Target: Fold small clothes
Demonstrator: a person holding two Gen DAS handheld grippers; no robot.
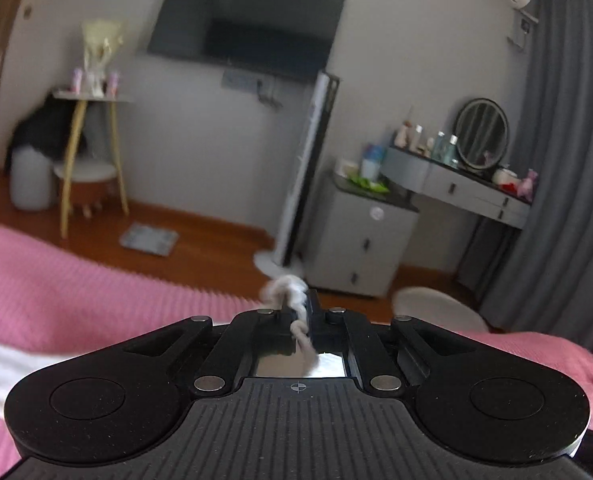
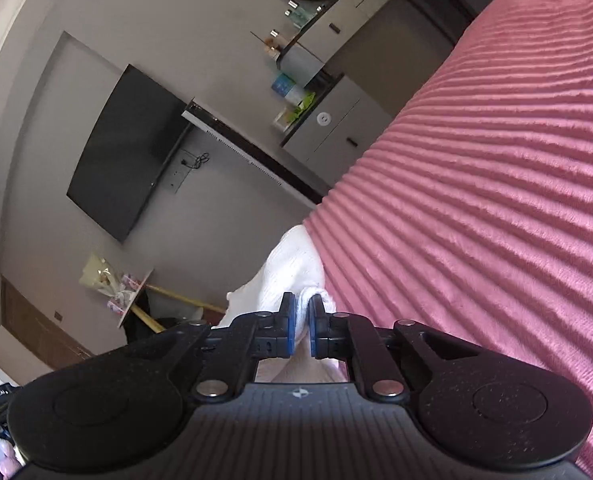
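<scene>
I had both tongs clamped on one small white garment, a sock as best I could judge, though the left wrist view was blurred. The left tongs (image 1: 296,312) were shut tight on a twisted edge of the white sock (image 1: 292,292), which bunched up past the tips above the pink ribbed bedspread (image 1: 76,288). The right tongs (image 2: 300,312) were closed on another part of the white cloth (image 2: 292,264), which lay at the edge of the bedspread (image 2: 476,200).

To do this step well, I judged I had to keep both grips firm and carry the raised end over the anchored end so the edges met. The right side needed to stay low on the bed. Too sharp a pull risked dragging the cloth out of one grip.
</scene>
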